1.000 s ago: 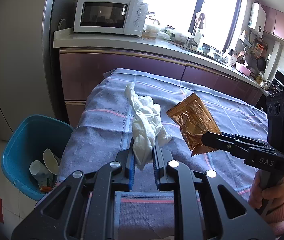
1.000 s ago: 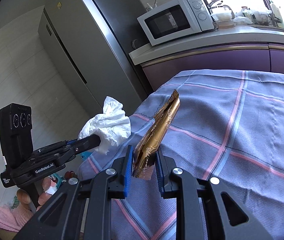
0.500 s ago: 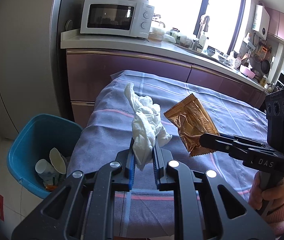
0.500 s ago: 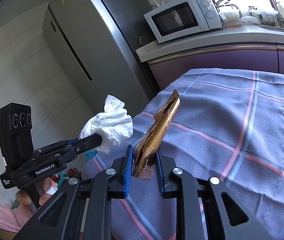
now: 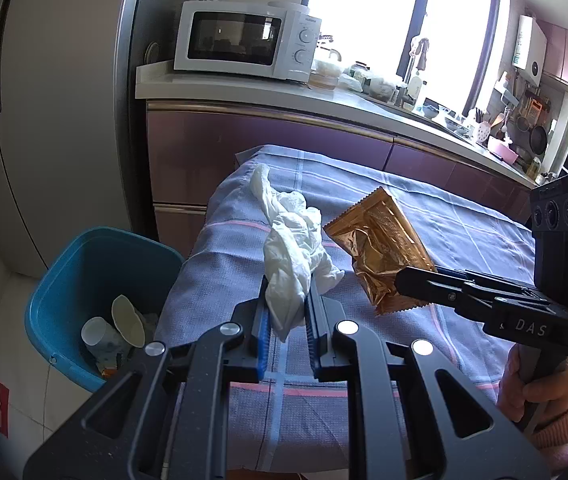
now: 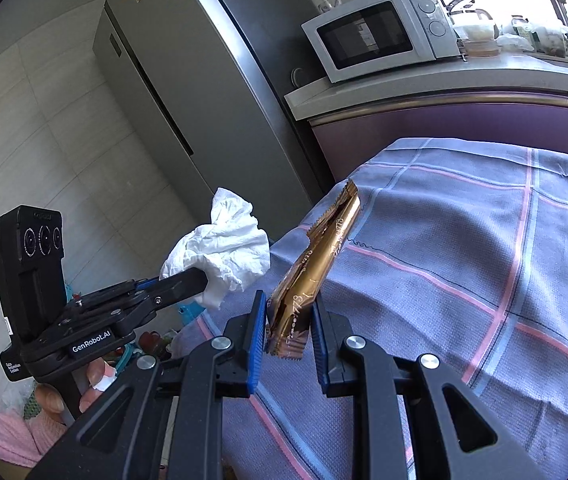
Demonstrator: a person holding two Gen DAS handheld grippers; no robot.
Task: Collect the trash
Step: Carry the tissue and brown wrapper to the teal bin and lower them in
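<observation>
Tissue (image 5: 292, 248): white, soft, crumpled paper, its lower end pinched between the blue ribbed pads of the left gripper (image 5: 287, 312), the rest bunching up past the fingertips, held above the cloth's edge. Wrapper (image 6: 316, 268): copper foil, glossy, creased, serrated end seams (faint script along it), clamped edge-on at its bottom end in the right gripper (image 6: 287, 320), slanting up over the cloth. Cloth (image 6: 464, 248): lilac weave, pink and blue check. Bin (image 5: 67, 276): blue plastic tub on the floor beside the table, holding paper cups.
</observation>
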